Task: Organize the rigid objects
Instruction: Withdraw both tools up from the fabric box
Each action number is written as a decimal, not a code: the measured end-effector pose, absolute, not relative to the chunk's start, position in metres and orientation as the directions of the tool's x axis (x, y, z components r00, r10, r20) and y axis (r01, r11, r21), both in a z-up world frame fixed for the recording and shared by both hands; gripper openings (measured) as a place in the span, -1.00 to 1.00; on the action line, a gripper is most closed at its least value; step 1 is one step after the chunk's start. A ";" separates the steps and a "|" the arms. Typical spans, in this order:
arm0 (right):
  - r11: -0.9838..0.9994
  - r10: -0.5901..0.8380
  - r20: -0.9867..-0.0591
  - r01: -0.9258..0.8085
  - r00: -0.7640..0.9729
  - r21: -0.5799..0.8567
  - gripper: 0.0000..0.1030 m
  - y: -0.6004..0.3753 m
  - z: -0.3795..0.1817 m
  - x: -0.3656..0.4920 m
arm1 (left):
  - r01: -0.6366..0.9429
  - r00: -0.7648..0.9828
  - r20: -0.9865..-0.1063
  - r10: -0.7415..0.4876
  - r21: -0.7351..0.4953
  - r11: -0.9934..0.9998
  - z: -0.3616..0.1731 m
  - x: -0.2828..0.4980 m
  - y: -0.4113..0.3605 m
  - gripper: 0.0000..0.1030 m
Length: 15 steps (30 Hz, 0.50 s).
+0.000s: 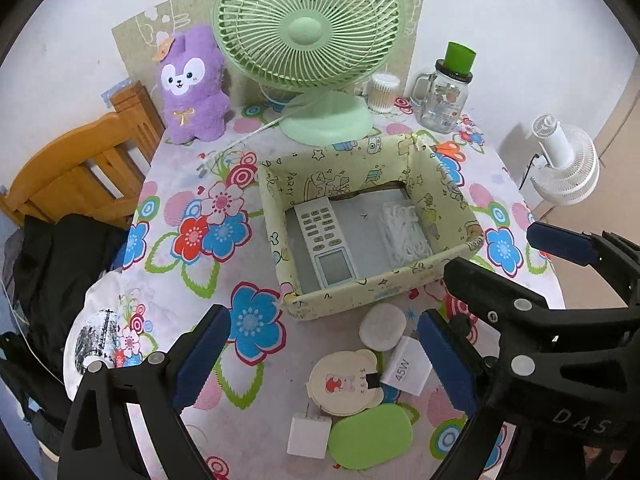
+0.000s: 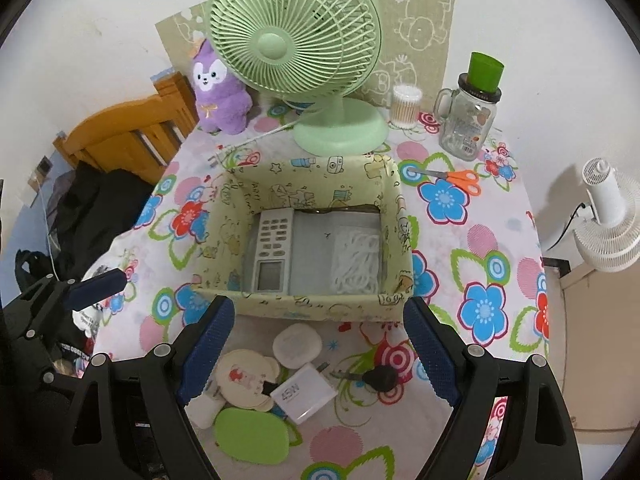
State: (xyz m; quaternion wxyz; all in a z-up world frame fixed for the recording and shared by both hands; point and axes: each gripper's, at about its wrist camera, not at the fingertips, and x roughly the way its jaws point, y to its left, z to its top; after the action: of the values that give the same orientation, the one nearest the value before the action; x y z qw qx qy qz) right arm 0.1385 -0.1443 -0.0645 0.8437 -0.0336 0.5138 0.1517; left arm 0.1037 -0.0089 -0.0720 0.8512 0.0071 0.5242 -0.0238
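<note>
Left gripper (image 1: 324, 360) jaws wide apart, nothing between them; it hovers over the table edge with its opening framing the loose pile below. Right gripper (image 2: 318, 350) equally wide open and empty, held above the same pile, just in front of the near wall of the box (image 2: 320, 306); in the left wrist view its black body crosses the lower right. Pile, directly under both grippers, lying on the floral tablecloth (image 1: 256, 324): white 45W charger (image 2: 302, 398), round white case (image 2: 297, 346), cream round bear-print item (image 1: 344, 384) with a black tab, green oval case (image 1: 370, 436), small white plug adapter (image 1: 309, 434), and a black-headed key or cable end (image 2: 380, 378) (cannot tell which). Items overlap or touch, so a single pick likely needs one at the pile's edge; the charger sits uppermost and looks most accessible. The box already holds a remote control (image 1: 326, 242) flat along its left side and a bundled white cord (image 1: 404, 230) along the right, leaving the middle floor free, presumably for the rest. Beyond: green desk fan (image 1: 308, 32), purple plush (image 1: 192, 84), glass jar mug (image 1: 442, 100), orange scissors (image 2: 460, 178) right of the box. Judgement: sorting partly done.
</note>
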 end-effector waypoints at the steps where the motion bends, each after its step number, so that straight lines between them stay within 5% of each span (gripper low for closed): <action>1: 0.952 0.223 -0.876 -0.287 0.428 0.102 0.72 -0.145 -0.063 0.136 | 0.048 0.452 -0.892 -0.034 -0.013 0.999 -0.071 0.102 -0.009 0.86; 15: 0.964 0.218 -0.856 -0.242 0.470 0.113 0.72 -0.150 -0.047 0.098 | 0.103 0.481 -0.874 -0.063 -0.014 0.995 -0.055 0.073 -0.011 0.86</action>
State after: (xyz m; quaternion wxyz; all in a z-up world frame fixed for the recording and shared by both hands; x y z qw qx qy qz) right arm 0.0978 -0.1505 -0.0467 0.8571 -0.0122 0.4972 0.1343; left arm 0.0728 -0.0112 -0.0555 0.8604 0.0202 0.5069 -0.0482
